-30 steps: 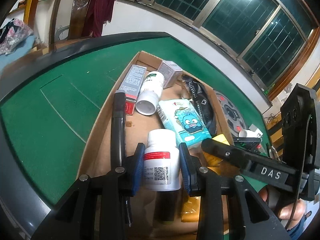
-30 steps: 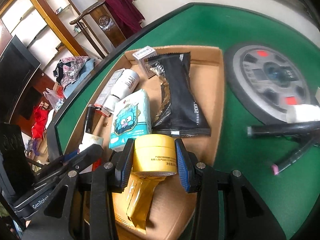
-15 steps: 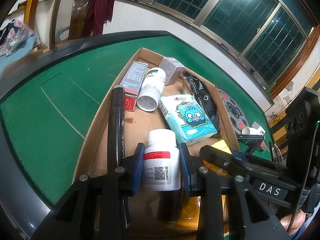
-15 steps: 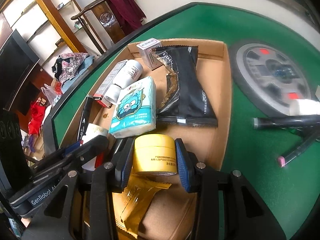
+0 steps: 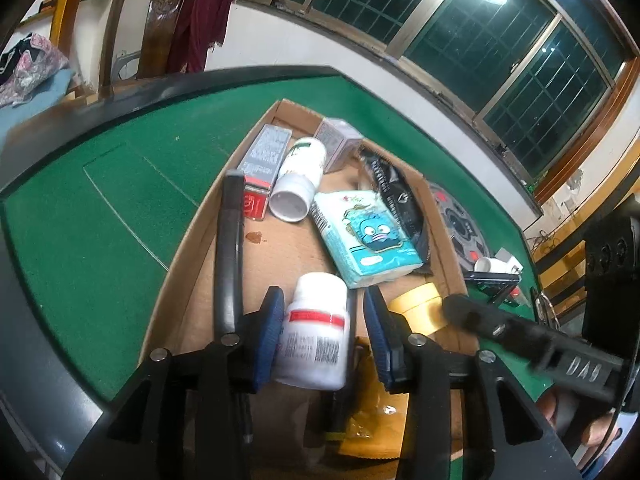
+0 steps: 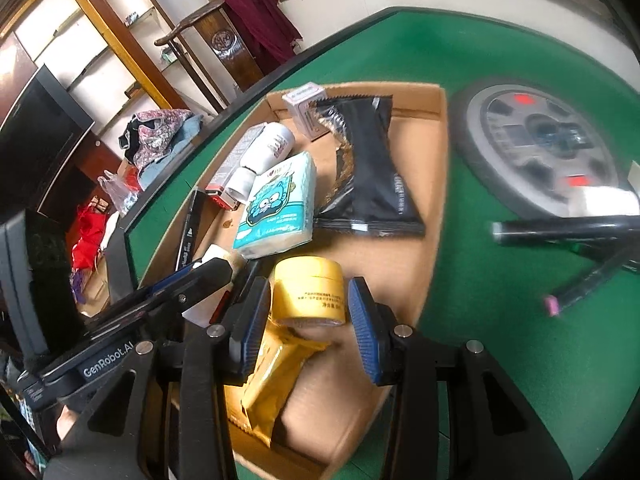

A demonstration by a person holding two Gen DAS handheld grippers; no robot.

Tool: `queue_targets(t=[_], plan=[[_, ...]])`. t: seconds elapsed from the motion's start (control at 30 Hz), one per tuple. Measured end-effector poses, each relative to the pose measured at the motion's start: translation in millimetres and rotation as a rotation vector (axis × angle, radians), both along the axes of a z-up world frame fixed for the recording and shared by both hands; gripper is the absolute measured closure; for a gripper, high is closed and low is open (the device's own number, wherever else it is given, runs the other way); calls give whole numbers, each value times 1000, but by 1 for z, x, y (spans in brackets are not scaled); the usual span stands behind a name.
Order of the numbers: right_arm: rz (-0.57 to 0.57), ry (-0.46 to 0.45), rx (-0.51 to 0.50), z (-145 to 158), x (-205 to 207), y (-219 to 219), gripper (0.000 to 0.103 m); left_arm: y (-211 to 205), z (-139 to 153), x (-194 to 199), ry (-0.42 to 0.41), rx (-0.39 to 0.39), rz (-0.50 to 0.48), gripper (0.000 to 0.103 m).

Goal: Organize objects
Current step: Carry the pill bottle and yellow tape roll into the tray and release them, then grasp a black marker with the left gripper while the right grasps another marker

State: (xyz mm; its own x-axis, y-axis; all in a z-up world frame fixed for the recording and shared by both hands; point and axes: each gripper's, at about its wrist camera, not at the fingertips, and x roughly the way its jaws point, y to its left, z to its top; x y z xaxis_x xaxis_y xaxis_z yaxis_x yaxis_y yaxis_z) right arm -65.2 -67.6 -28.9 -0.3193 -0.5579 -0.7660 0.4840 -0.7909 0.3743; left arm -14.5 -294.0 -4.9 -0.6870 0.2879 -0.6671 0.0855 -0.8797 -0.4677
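Observation:
A cardboard tray [image 5: 188, 252] [image 6: 432, 184] lies on the green table. My left gripper [image 5: 324, 332] stands open around a white pill bottle with a red band [image 5: 316, 336]; a gap shows on its right side. My right gripper [image 6: 310, 316] stands open around a yellow jar [image 6: 310, 290], with gaps at both pads; the jar rests on a yellow pouch [image 6: 276, 372]. In the tray lie a blue tissue pack [image 5: 366, 240] [image 6: 278, 204], a black snack bag [image 6: 372, 168], a white bottle on its side [image 5: 300, 180], a red-and-grey box [image 5: 260, 168], a small grey box [image 5: 338, 144] and a black pen [image 5: 229, 248].
A round grey device with red marks [image 6: 540, 140] sits on the green felt right of the tray. Black pens and a white tube [image 6: 568, 232] lie near it. The table's dark rim [image 5: 48, 320] curves at the left. A chair with a maroon cloth [image 6: 256, 28] stands beyond.
Both grippers have opened: the pads have spread away from the pill bottle and from the yellow jar. Both views have drawn back slightly over the tray.

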Motion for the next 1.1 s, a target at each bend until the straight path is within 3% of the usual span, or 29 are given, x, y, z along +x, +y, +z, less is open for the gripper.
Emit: queue_targets(t=[0.13,0.23,0.37,0.5,0.73,0.83,0.93,1.1], plan=[[-96,62,-56,21,-10,25,64,-1,13,11,56,22,-3,67],[-222,90,-8,25,-38,42,64,4,20,15,77,28,-21,67],[-314,42,62,6,-81,52,64,16,27,16,86,17,-60,67],[-356,-33,102,-13,-100,68,64,28,33,18,94,-5,-97,67],[-330,-140,123,-21,-56,123,67,57,44,22,100,-30,-160,67],[-316,-87,67,-6,-32,161,67,84,49,21,102,-38,-218,67],[-362,-21,-65,19,-18,208,66,120,49,14,76,-36,-285,67],[-503,28,-40,20,-18,268,66,191,40,-3,-6,-8,-395,67]])
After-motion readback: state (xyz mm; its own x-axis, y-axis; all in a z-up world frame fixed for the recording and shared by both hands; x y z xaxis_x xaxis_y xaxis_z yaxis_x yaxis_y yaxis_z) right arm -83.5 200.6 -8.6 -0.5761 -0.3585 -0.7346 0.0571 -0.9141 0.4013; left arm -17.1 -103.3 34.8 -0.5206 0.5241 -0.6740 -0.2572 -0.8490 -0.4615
